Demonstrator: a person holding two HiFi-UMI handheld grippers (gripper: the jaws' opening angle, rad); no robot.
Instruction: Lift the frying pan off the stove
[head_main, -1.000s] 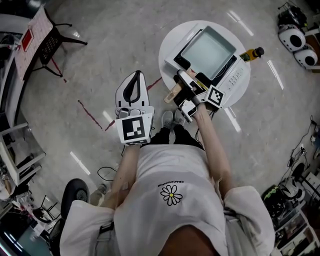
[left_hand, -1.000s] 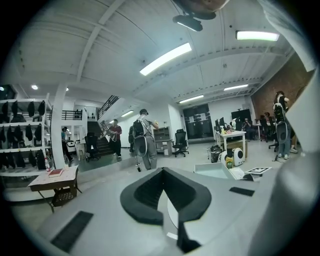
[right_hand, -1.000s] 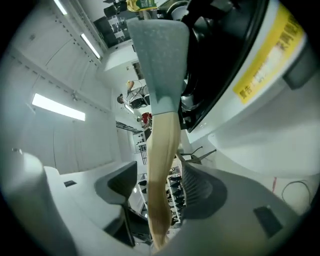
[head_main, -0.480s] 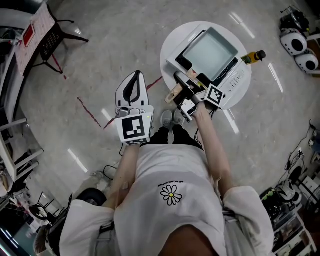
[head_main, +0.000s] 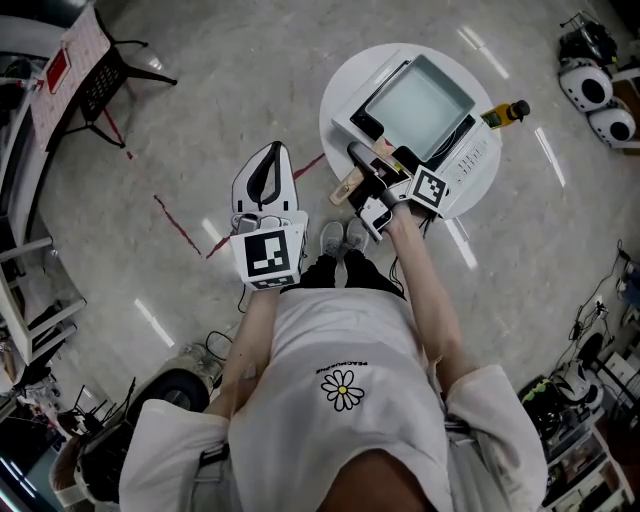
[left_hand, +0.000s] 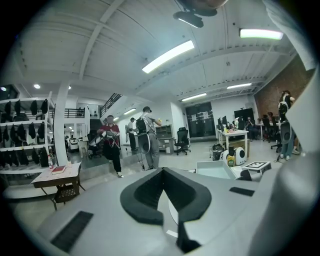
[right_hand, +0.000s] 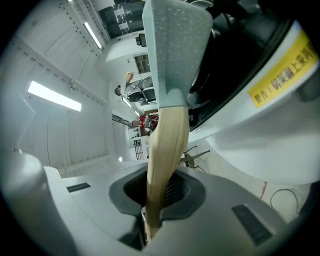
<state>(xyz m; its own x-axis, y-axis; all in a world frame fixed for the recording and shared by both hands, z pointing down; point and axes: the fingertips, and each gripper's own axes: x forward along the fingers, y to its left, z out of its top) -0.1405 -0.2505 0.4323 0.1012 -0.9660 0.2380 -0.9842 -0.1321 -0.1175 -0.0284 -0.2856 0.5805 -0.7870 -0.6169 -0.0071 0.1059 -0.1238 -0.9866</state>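
A square pale-green frying pan (head_main: 418, 103) rests on a white stove (head_main: 470, 150) on the round white table (head_main: 340, 100). Its wooden handle (head_main: 345, 188) juts over the table's near edge. My right gripper (head_main: 362, 185) has that handle between its jaws, which are closing on it. In the right gripper view the handle (right_hand: 165, 150) runs down between the pads of the right gripper (right_hand: 156, 200), and the pan's body (right_hand: 175, 45) fills the top. My left gripper (head_main: 270, 160) hangs over the floor left of the table, away from the pan. It (left_hand: 162, 192) is shut and holds nothing.
A yellow bottle with a black cap (head_main: 503, 112) stands at the table's right edge beside the stove. A small desk and chair (head_main: 90, 80) are at the far left, and white machines (head_main: 600, 90) at the far right. Red tape (head_main: 180, 225) marks the floor. People (left_hand: 111, 145) stand across the room.
The right gripper's jaws have drawn in around the wooden handle. The pan has stayed on the stove, and the left gripper has not moved.
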